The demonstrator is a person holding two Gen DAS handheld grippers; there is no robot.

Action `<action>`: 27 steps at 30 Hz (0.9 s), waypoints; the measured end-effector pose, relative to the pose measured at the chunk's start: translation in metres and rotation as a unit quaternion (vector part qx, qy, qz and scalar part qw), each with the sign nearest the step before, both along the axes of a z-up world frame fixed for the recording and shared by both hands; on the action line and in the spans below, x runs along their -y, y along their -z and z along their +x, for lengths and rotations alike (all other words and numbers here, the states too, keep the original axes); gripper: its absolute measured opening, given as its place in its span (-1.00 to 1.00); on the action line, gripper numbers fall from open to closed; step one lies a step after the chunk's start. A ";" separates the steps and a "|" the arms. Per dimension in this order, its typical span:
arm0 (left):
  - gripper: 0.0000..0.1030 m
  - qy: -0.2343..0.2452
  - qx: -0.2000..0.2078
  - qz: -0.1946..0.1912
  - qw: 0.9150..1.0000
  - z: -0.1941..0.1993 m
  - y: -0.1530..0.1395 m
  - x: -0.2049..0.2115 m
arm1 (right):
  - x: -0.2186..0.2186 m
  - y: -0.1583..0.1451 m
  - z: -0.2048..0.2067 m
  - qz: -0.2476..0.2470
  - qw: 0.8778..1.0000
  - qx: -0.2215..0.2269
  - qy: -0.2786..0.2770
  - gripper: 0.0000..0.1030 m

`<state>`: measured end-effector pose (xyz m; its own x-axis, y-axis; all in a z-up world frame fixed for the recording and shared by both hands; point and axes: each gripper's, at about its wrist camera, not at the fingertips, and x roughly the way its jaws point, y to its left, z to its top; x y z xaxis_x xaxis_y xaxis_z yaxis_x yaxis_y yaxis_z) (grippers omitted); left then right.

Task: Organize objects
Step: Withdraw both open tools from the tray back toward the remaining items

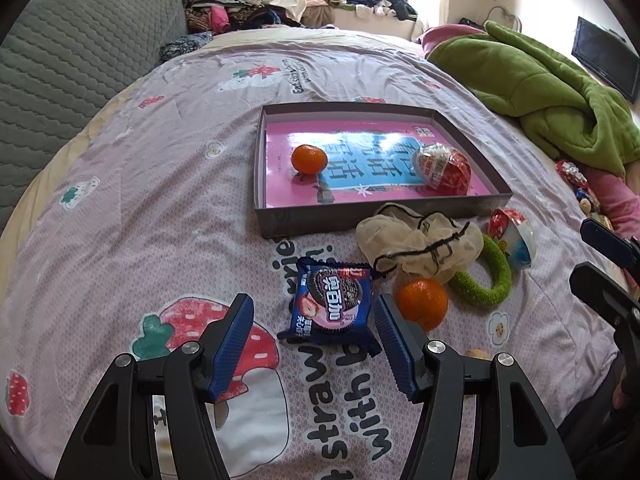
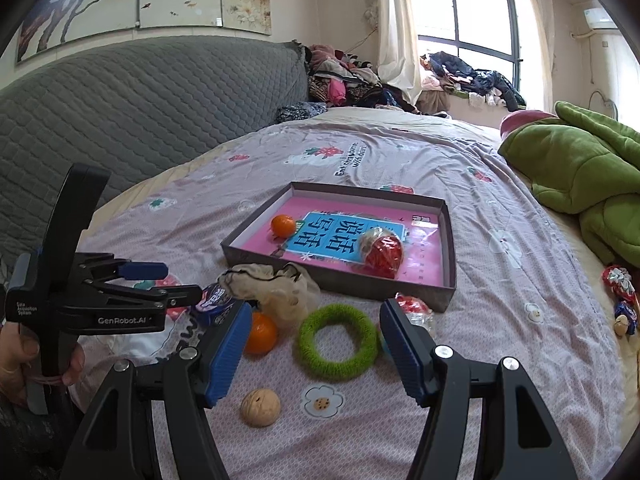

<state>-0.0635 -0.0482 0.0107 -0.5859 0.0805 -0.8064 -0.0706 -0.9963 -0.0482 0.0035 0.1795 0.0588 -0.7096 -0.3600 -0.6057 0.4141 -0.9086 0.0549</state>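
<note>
A shallow grey box [image 1: 280,222] [image 2: 451,256] lies on the bed, lined with a pink book; a tangerine [image 1: 309,159] [image 2: 283,225] and a red wrapped egg toy [image 1: 443,168] [image 2: 382,254] sit inside. In front of it lie a blue cookie packet [image 1: 332,300] [image 2: 214,300], a second tangerine [image 1: 424,304] [image 2: 262,333], a beige mesh pouch [image 1: 420,246] [image 2: 276,288], a green fuzzy ring [image 1: 486,280] [image 2: 338,342], another egg toy [image 1: 516,236] [image 2: 416,308] and a walnut [image 2: 260,407]. My left gripper [image 1: 316,340] [image 2: 160,280] is open just short of the packet. My right gripper [image 2: 314,352] is open over the ring.
A green blanket [image 1: 540,80] [image 2: 580,176] is heaped at the right, with small wrapped sweets [image 2: 622,300] near the bed edge. A grey quilted headboard [image 2: 140,112] rises at the left; clothes [image 2: 352,80] are piled at the far end by the window.
</note>
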 end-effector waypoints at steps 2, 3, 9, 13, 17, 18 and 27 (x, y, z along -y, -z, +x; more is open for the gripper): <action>0.25 0.002 0.002 0.000 1.000 0.001 0.002 -0.001 | 0.002 0.002 0.003 0.002 1.000 0.000 -0.004 0.28; 0.25 0.003 0.004 0.000 1.000 0.002 0.004 -0.002 | 0.003 0.004 0.005 0.002 1.000 0.001 -0.006 0.28; 0.25 0.007 0.010 -0.003 1.000 0.003 0.009 -0.005 | 0.007 0.012 0.012 0.007 1.000 0.006 -0.013 0.28; 0.25 0.009 0.015 -0.003 1.000 0.003 0.012 -0.007 | 0.008 0.015 0.015 0.008 1.000 0.009 -0.016 0.28; 0.25 0.011 0.021 -0.005 1.000 0.003 0.016 -0.009 | 0.009 0.019 0.017 0.011 1.000 0.016 -0.019 0.28; 0.25 0.011 0.022 -0.007 1.000 0.002 0.016 -0.009 | 0.010 0.020 0.018 0.012 1.000 0.017 -0.020 0.28; 0.25 0.013 0.026 -0.007 1.000 0.002 0.019 -0.009 | 0.011 0.026 0.022 0.013 0.999 0.028 -0.024 0.28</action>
<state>-0.0613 -0.0387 -0.0080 -0.5406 0.0845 -0.8370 -0.0948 -0.9947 -0.0392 0.0254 0.1682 0.0326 -0.6564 -0.3771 -0.6534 0.4547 -0.8889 0.0562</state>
